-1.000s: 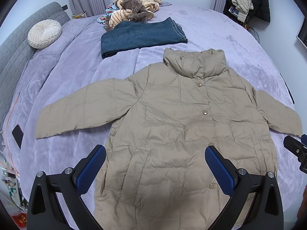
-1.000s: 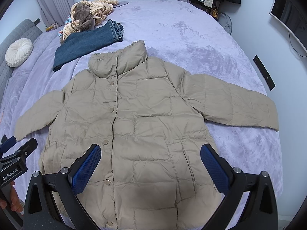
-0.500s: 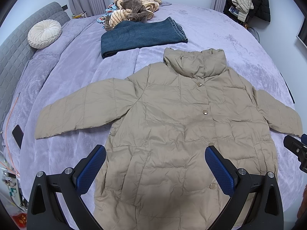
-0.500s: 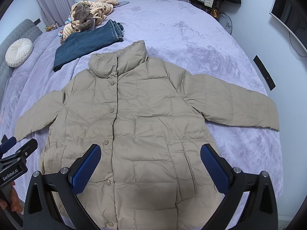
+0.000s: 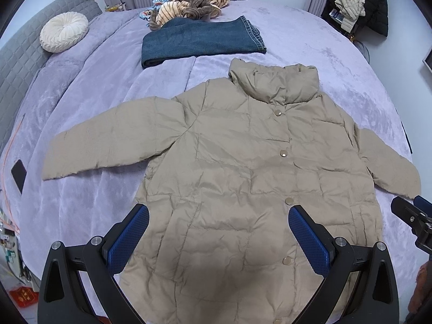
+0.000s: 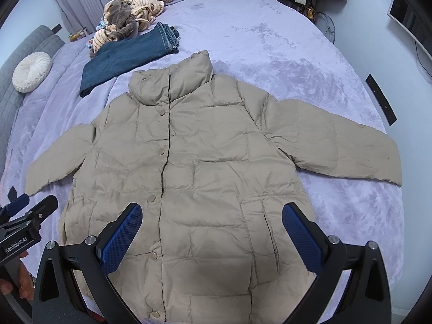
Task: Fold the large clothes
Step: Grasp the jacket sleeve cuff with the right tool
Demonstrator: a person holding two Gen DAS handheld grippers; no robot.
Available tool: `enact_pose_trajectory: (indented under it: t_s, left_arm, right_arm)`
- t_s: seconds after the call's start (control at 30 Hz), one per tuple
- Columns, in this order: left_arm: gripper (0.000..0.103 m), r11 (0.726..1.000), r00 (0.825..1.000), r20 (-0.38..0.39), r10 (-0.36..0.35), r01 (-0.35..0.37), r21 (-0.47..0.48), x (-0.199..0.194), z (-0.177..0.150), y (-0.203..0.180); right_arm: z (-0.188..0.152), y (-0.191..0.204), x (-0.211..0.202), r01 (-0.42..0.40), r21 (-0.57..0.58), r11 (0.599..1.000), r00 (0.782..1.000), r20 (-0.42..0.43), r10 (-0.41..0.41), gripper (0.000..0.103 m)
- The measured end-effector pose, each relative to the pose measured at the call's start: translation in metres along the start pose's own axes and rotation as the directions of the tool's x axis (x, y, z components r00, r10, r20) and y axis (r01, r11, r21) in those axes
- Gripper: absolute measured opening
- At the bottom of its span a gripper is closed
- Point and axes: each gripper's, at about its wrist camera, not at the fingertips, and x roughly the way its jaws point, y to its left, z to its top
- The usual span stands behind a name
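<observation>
The left gripper (image 5: 218, 237) was held with its blue-padded fingers (image 5: 127, 239) spread wide apart, nothing between them, above the lower part of a beige quilted jacket (image 5: 243, 167). The right gripper (image 6: 212, 233) was likewise held wide open and empty over the jacket's hem region; its tip was also seen at the right edge of the left wrist view, and the left gripper's tip, with part of a hand below it, at the lower left of the right wrist view.

The jacket was laid flat, front up and snapped shut, across the centre of both frames on a lilac bed cover (image 5: 337, 62), collar toward the top of the frame and both sleeves stretched out to the sides. Above the collar, folded blue jeans (image 5: 199, 41) were seen, apart from the jacket. A heap of striped and brown clothes (image 5: 191, 5) lay behind the jeans at the top centre. A round white cushion (image 5: 63, 35) was placed at the upper left against a grey headboard (image 5: 16, 56). A dark phone (image 5: 19, 175) lay at the left edge. Dark coats (image 5: 361, 5) were hung at the upper right.
</observation>
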Motion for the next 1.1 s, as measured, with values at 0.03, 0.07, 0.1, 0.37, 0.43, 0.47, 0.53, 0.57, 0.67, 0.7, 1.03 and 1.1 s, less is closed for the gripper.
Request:
enact_pose_trajectory:
  t_s: [0.03,0.07,0.1,0.37,0.43,0.47,0.53,0.57,0.67,0.7,1.03,1.1]
  left_arm:
    - [0.103,1.000,1.000,-0.008,-0.020,0.020,-0.019,0.001,-0.002,0.000]
    - [0.103,0.999,0.999,-0.012,-0.037,0.036,-0.039,0.001,-0.005,0.002]
    - [0.103,0.997,0.999,-0.011,-0.044,0.043,-0.060,0.002,-0.005,0.001]
    - [0.103,0.950,0.994,-0.001,-0.107,0.102,-0.294,0.029,-0.012,0.060]
    - [0.103,0.928,0.991,0.014,-0.130,0.126,-0.351,0.041,-0.012,0.093]
    - [0.103,0.915,0.990,0.017,-0.138,0.134,-0.380,0.050,-0.010,0.113]
    - [0.103,0.888,0.988,0.037,-0.151,0.152,-0.433,0.066,-0.005,0.152]
    - [0.103,0.874,0.986,0.056,-0.157,0.165,-0.457,0.075,-0.003,0.170]
    - [0.103,0.816,0.982,0.094,-0.164,0.189,-0.547,0.107,0.000,0.232]
    - [0.103,0.794,0.978,0.108,-0.178,0.207,-0.571,0.119,0.000,0.249]
    - [0.103,0.659,0.961,0.235,-0.148,0.273,-0.701,0.187,0.036,0.365]
    - [0.101,0.689,0.965,0.245,-0.091,0.238,-0.685,0.188,0.051,0.374]
  right_arm:
    - [0.000,-0.002,0.001,-0.009,-0.005,1.000,1.000,-0.001,0.009,0.103]
    - [0.002,-0.004,0.003,-0.018,-0.012,1.000,1.000,-0.004,0.018,0.103]
    - [0.003,-0.006,0.006,-0.032,-0.023,0.999,0.999,-0.008,0.031,0.103]
    - [0.006,0.012,0.030,-0.140,-0.104,0.985,0.990,-0.008,0.140,0.103]
    - [0.006,0.028,0.038,-0.159,-0.117,0.980,0.987,0.010,0.161,0.103]
    - [0.006,0.036,0.041,-0.153,-0.119,0.981,0.987,0.020,0.157,0.103]
    - [0.006,0.055,0.053,-0.182,-0.100,0.978,0.983,-0.030,0.180,0.103]
    - [0.006,0.065,0.062,-0.195,-0.088,0.977,0.979,-0.073,0.189,0.103]
    - [0.001,0.094,0.092,-0.210,-0.058,0.976,0.967,-0.158,0.198,0.103]
    - [-0.001,0.104,0.103,-0.215,-0.047,0.975,0.963,-0.175,0.204,0.103]
    - [0.000,0.171,0.159,-0.276,-0.014,0.961,0.945,-0.185,0.269,0.103]
    - [0.007,0.180,0.164,-0.290,-0.010,0.957,0.944,-0.170,0.284,0.103]
